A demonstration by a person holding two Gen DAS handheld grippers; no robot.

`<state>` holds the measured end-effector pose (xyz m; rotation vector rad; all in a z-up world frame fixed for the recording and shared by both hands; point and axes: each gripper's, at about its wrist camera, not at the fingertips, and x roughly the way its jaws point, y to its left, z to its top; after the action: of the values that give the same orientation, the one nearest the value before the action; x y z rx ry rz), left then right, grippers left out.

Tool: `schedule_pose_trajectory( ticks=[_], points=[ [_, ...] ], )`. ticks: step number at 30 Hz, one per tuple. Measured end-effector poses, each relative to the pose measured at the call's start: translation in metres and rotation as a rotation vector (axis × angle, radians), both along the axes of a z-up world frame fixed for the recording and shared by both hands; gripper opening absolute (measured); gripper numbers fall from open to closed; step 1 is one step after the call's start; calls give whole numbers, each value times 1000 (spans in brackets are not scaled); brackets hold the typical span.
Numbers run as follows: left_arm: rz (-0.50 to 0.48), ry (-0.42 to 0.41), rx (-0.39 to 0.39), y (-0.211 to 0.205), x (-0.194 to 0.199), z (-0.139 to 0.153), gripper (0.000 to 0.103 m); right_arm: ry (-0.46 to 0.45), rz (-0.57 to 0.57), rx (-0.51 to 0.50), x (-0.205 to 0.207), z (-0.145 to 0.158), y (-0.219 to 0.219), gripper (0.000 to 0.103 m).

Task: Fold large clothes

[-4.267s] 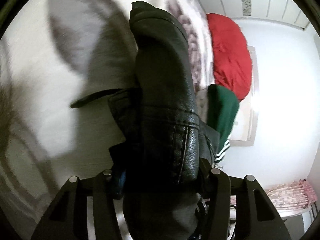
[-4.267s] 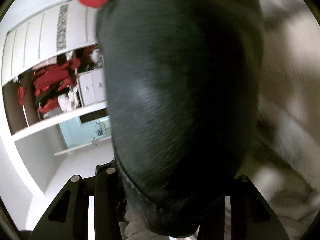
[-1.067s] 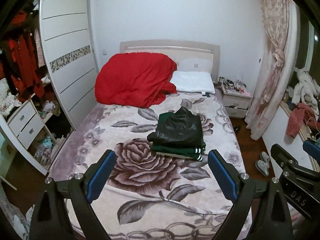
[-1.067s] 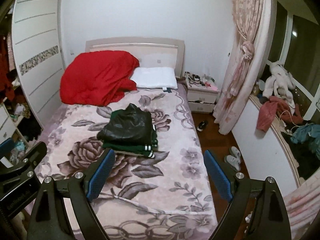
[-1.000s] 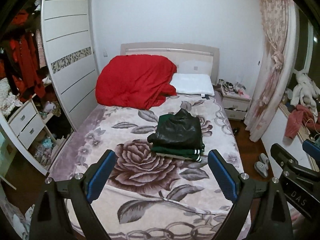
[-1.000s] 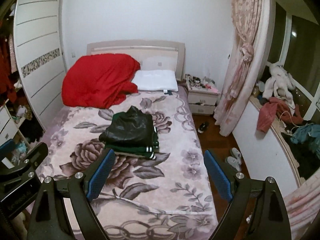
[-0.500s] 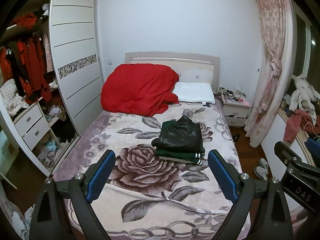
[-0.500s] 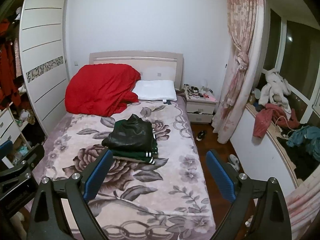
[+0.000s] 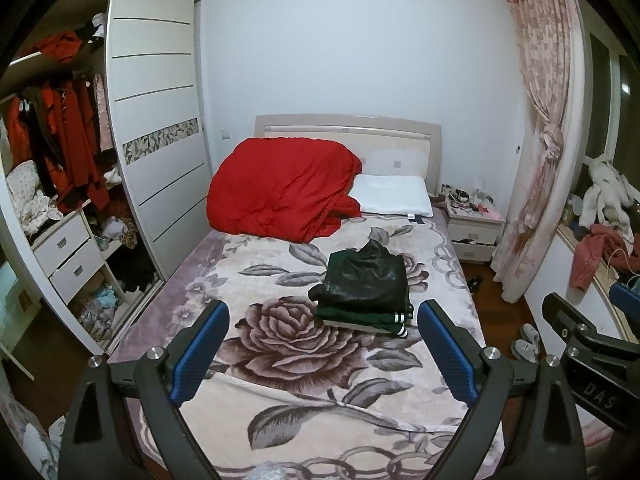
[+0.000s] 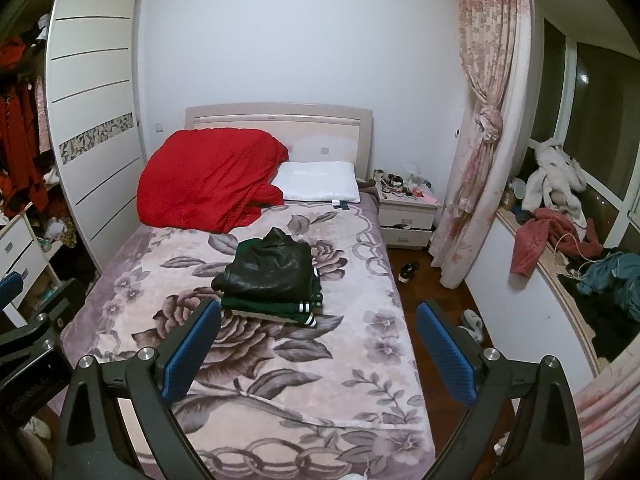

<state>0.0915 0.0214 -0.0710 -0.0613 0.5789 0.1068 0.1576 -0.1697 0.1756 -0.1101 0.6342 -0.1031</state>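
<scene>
Folded black leather jacket (image 9: 366, 276) stacked on green garment (image 9: 360, 316), mid-bed (image 9: 280, 376). Left claw (image 9: 322, 354) and right claw (image 10: 318, 352) both spread wide, empty, well short of stack (right just opening). Folding apparently finished; next, probably fetching another garment.

Folded clothes stack (image 9: 366, 290) placed mid-bed (image 9: 280, 364), jacket (image 9: 366, 280) on top. Quilt (image 9: 280, 188) heaped at bed head, left; pillow (image 9: 394, 200) right of it. Wardrobe (image 9: 156, 152) left of bed; nightstand (image 9: 474, 230) and curtain (image 9: 540, 152) right.
</scene>
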Motion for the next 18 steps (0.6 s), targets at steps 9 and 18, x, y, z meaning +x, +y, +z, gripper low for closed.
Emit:
schedule_pose_trajectory(
  ticks=[9, 18],
  points=[
    [6, 5, 1, 3, -2, 1, 97, -4, 11, 16, 12, 4, 11, 100],
    [22, 6, -5, 6, -4, 5, 97, -1, 10, 22, 7, 3, 10, 100]
  ],
)
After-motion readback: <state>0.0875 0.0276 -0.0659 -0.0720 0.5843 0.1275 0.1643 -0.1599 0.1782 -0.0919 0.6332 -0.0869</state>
